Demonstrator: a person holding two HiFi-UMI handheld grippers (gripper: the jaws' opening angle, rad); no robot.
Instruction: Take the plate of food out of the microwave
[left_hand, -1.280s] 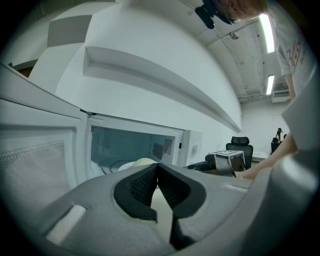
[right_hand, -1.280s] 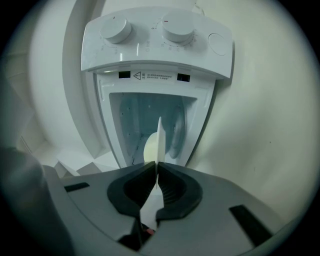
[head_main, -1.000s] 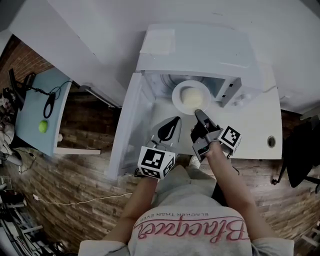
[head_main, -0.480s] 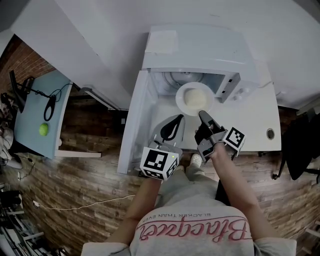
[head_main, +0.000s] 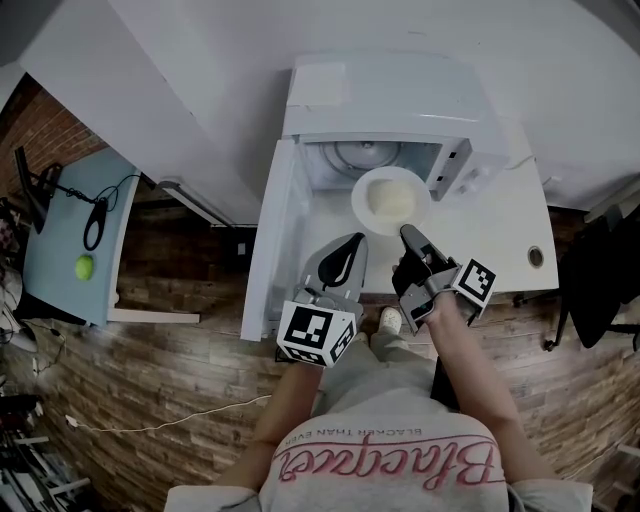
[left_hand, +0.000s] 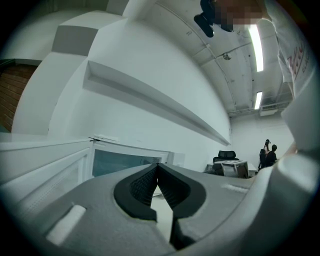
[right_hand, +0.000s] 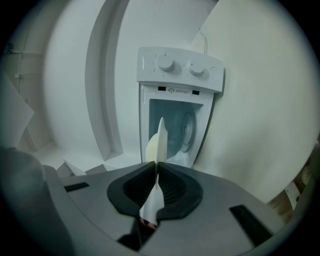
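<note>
A white plate with a pale mound of food hovers just in front of the open white microwave. The microwave door is swung out to the left. My right gripper is shut on the plate's near rim. In the right gripper view the plate stands edge-on between the pads, with the microwave behind it. To the plate's left, my left gripper hangs over the table, shut and empty. Its tips meet in the left gripper view.
The microwave stands on a white table with a cable hole at the right. A light-blue side table at far left carries a green ball and a black cable. A black chair stands right.
The plate has come further out of the microwave cavity toward me, drawn by the right gripper. The turntable inside now shows behind it. The left gripper stays about where it was.
</note>
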